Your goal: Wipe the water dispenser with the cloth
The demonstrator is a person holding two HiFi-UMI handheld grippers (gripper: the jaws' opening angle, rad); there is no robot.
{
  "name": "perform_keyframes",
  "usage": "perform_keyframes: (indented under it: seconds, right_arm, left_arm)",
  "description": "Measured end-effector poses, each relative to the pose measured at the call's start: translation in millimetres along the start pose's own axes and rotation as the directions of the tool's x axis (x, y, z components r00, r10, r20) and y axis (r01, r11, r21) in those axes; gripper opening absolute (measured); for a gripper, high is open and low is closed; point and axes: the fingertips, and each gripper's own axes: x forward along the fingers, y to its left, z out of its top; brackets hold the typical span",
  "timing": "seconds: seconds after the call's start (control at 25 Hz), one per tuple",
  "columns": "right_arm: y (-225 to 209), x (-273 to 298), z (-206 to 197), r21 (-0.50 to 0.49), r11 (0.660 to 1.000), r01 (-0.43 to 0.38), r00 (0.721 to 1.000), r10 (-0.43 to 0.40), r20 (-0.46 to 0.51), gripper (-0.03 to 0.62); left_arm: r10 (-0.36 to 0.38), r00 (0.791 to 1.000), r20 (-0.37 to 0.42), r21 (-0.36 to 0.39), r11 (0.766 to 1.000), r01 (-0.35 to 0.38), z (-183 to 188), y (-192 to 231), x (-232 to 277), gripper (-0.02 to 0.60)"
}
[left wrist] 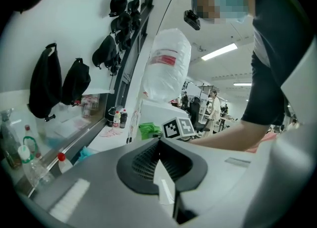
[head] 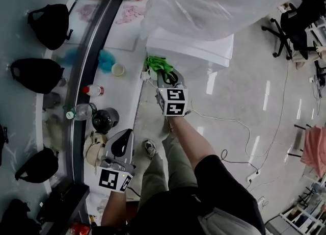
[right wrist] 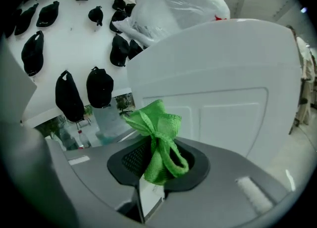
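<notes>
With my right gripper (right wrist: 157,165) pinching the green cloth (right wrist: 157,128) just beside the water dispenser (right wrist: 223,88) and my left gripper (left wrist: 162,175) closed empty well back from it, I judge wiping about to begin: press on, then sweep.

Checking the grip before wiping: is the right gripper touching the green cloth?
Touching. The right gripper view shows the right gripper shut on the bunched green woven cloth, its lower end pinched between the fingers.
</notes>
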Motion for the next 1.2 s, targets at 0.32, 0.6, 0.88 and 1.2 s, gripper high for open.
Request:
perform_keyframes:
  seconds: [0.32, 0.6, 0.88, 1.2]
  right_arm:
    - [-94, -54, -12, 0.051, 0.986, 0.159, 0.987, -0.159, -0.014, 0.087]
    - [-167, -100, -20, 0.074, 0.955, 0.289, 0.957, -0.288, -0.019, 0.087]
    - [-194, -126, -33, 0.113, 0.918, 0.380, 0.925, -0.380, -0.028, 0.087]
    - [-81, -94, -82, 0.055, 0.987, 0.152, 0.985, -0.146, -0.094, 0.087]
  left_arm:
    - [-0.094, 0.995, -0.017, 0.040, 0.995, 0.095, 2, -24, 21, 0.000]
    - [-0.151, 0.988, -0.030, 0.055, 0.987, 0.153, 0, -45, 38, 0.000]
    - [-0.168, 0.985, -0.026, 0.045, 0.985, 0.169, -5, -52, 45, 0.001]
    - [-0.111, 0.994, -0.019, 0.024, 0.993, 0.111, -16, -31, 36, 0.000]
